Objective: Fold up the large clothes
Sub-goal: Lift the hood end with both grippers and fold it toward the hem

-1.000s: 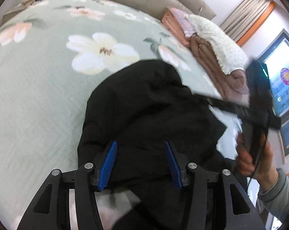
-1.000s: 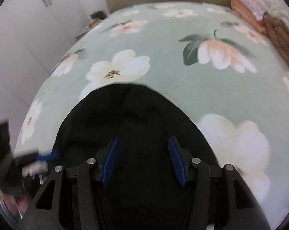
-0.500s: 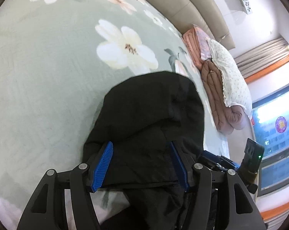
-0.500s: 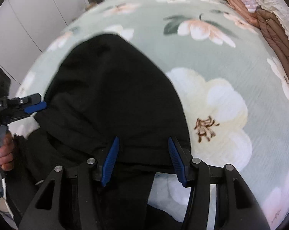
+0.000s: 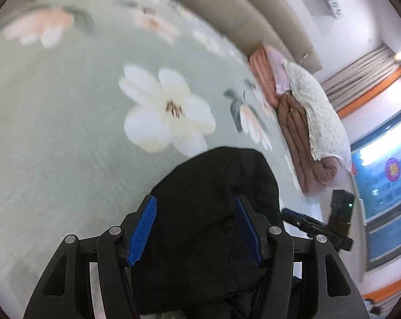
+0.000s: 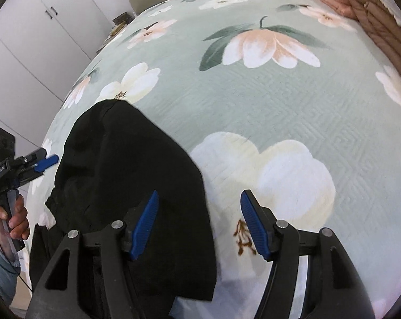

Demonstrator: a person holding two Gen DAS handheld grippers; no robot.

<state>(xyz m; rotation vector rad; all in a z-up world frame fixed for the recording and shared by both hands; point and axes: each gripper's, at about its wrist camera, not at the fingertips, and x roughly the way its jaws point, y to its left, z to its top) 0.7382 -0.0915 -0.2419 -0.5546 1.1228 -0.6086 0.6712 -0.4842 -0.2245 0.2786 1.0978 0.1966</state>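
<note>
A black garment (image 5: 213, 212) lies bunched at the near edge of a green floral bedspread (image 5: 67, 133). My left gripper (image 5: 196, 230) is open and hovers over it, with the cloth showing between the blue pads. In the right wrist view the garment (image 6: 126, 186) lies left of centre. My right gripper (image 6: 200, 224) is open at its right edge, left pad over the cloth, right pad over the bedspread (image 6: 280, 106). The left gripper (image 6: 45, 160) also shows at the far left, held by a hand. The right gripper's body (image 5: 320, 226) shows in the left wrist view.
Folded pink and brown quilts with a white dotted pillow (image 5: 306, 122) are stacked along the bed's right side. A beige headboard (image 5: 227, 8) is at the back. White wardrobe doors (image 6: 41, 40) stand left of the bed. A window (image 5: 386, 180) is at the right.
The right gripper has shifted right, off the middle of the garment to its right edge. The left gripper has moved a little, and its view is blurred. Both stay open.
</note>
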